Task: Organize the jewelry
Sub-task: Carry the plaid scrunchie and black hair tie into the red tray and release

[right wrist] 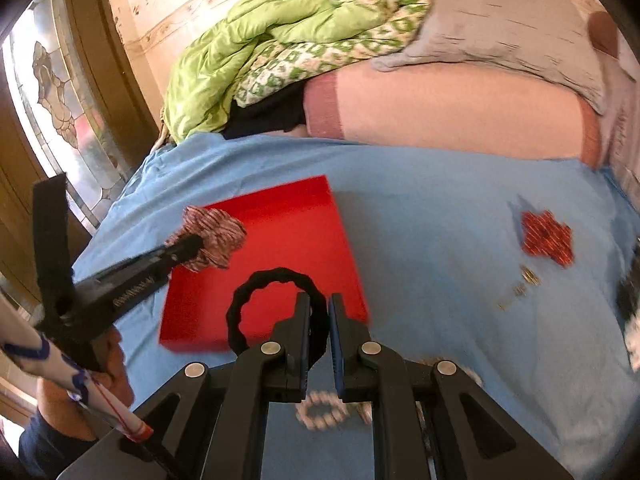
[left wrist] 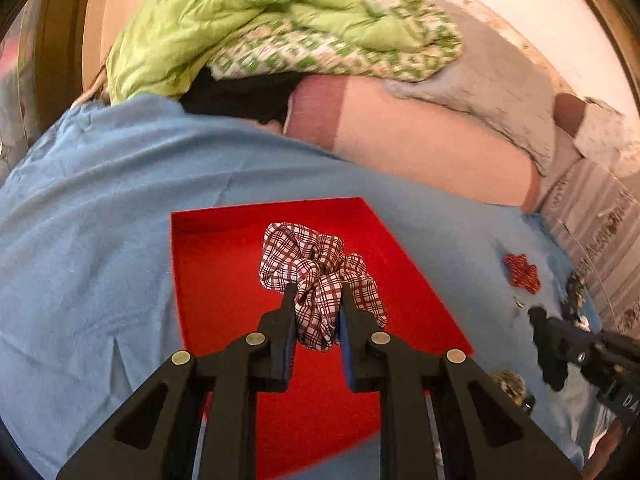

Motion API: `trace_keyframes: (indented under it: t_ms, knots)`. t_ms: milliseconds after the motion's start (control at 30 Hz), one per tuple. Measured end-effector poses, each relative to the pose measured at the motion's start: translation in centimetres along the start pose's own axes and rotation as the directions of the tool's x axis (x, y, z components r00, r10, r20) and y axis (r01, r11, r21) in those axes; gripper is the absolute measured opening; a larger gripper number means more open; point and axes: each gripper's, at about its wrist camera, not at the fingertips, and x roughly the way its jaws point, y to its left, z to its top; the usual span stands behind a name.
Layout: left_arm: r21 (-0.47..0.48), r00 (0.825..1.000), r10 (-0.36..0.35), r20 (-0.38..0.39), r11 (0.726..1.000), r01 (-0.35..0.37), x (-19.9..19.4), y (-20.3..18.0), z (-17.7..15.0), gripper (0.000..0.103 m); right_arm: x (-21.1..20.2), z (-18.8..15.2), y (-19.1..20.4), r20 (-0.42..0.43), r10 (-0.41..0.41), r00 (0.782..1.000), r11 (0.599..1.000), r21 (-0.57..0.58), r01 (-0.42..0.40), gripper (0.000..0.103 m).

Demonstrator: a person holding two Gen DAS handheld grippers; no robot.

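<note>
Over the red tray on the bed: our left tool grips a plaid scrunchie; our right tool pinches a black hair tie.

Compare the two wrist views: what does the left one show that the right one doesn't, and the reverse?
Only the left wrist view shows the plaid scrunchie up close, pinched in the left gripper.

Only the right wrist view shows the black hair tie clamped in the right gripper, a beaded bracelet below it, and a stained-glass window.

Both show the red tray, blue sheet, red sequined piece and green quilt.
</note>
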Motion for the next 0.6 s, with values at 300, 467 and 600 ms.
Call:
trace_keyframes:
  t_ms: [300,467,600]
  knots:
    - [-0.095,0.998,0.019,-0.060,0.995,-0.025,4.1,4.6,2.3,0.018,9.6,5.7,2.9,-0.088,0.000,0.996,1.000,-0.014,-0.002,0.010]
    - [-0.150,0.996,0.001,-0.092,0.989,-0.015,5.7,5.6,2.3,0.018,15.8,7.2,2.5,-0.147,-0.035,0.989,0.999,0.018,0.038,0.010]
    - [-0.162,0.993,-0.002,-0.116,0.987,-0.017,6.6,5.8,2.1,0.018,19.3,7.7,2.3,-0.183,-0.052,0.982,0.997,0.040,0.060,0.010]
